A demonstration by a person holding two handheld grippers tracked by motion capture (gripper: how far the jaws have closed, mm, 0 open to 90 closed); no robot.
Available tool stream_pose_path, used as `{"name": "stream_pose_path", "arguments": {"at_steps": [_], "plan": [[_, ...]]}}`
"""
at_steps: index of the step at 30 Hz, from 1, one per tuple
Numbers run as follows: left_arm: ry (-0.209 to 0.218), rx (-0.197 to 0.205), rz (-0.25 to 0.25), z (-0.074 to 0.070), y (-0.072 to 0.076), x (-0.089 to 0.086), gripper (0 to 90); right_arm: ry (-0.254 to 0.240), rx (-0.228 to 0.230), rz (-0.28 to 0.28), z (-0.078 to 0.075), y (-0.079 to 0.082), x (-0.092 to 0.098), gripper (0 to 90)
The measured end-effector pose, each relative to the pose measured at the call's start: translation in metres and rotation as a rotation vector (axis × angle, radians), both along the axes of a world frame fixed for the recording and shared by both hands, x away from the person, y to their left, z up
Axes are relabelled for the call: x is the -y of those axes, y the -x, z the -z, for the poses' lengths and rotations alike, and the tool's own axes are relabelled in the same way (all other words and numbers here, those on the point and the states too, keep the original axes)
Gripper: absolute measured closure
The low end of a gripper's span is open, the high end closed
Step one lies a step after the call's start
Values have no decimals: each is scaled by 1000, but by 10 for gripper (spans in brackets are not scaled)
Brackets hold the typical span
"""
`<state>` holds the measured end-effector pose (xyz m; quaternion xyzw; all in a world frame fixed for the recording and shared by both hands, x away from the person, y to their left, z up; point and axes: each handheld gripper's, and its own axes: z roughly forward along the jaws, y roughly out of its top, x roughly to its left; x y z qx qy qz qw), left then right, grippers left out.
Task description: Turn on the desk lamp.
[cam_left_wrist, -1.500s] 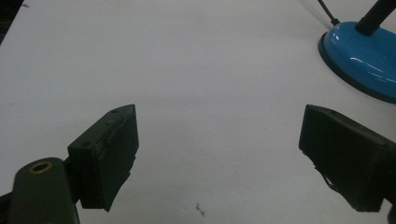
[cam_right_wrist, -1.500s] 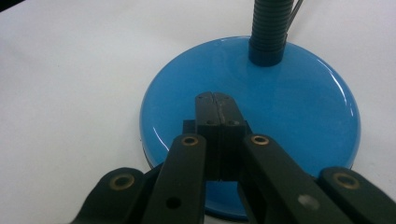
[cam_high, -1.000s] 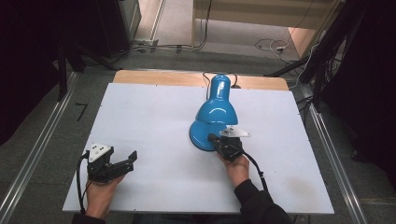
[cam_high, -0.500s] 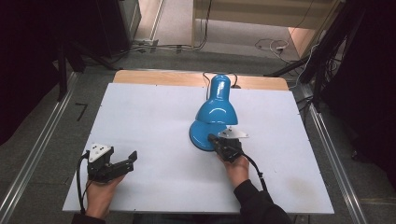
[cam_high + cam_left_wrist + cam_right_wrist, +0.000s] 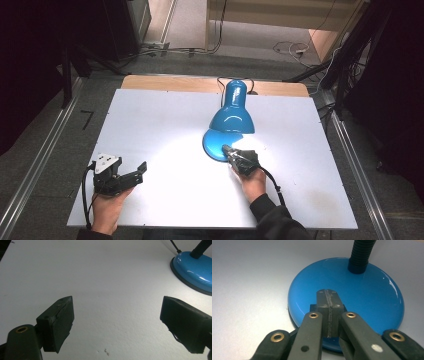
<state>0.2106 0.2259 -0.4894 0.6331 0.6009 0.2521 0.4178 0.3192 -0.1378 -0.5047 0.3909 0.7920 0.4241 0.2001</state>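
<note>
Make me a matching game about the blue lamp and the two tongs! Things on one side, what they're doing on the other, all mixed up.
Things:
1. left tongs
2. right tongs
3. lamp shade
4. lamp base

States:
A. shut tight, tips over the blue disc
B. round and flat on the table, with a black ribbed neck rising from it
C. wide open over bare white table
D. bent down, throwing light on the table

Pairs: 1-C, 2-A, 3-D, 4-B
</note>
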Motion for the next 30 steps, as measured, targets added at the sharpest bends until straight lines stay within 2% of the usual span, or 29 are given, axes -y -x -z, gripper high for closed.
{"name": "stream_pose_path", "arguments": {"at_steps": [5,11,14,19,26,30], "plan": [[-1,1,-1,0,0,0,125,-8,-15,-2,-1,-2,1,874],[-1,0,0,0,0,0,125,-19,-29,0,-2,-3,3,826],[0,2,0,0,0,0,125,-42,-45,5,-3,-4,5,736],[2,2,-5,0,0,0,125,-79,-31,7,-9,-4,9,648],[2,3,-5,-1,0,0,125,-93,-36,11,-15,-3,14,574],[0,3,-6,-1,0,0,125,-95,-36,2,-20,-1,17,487]]}}
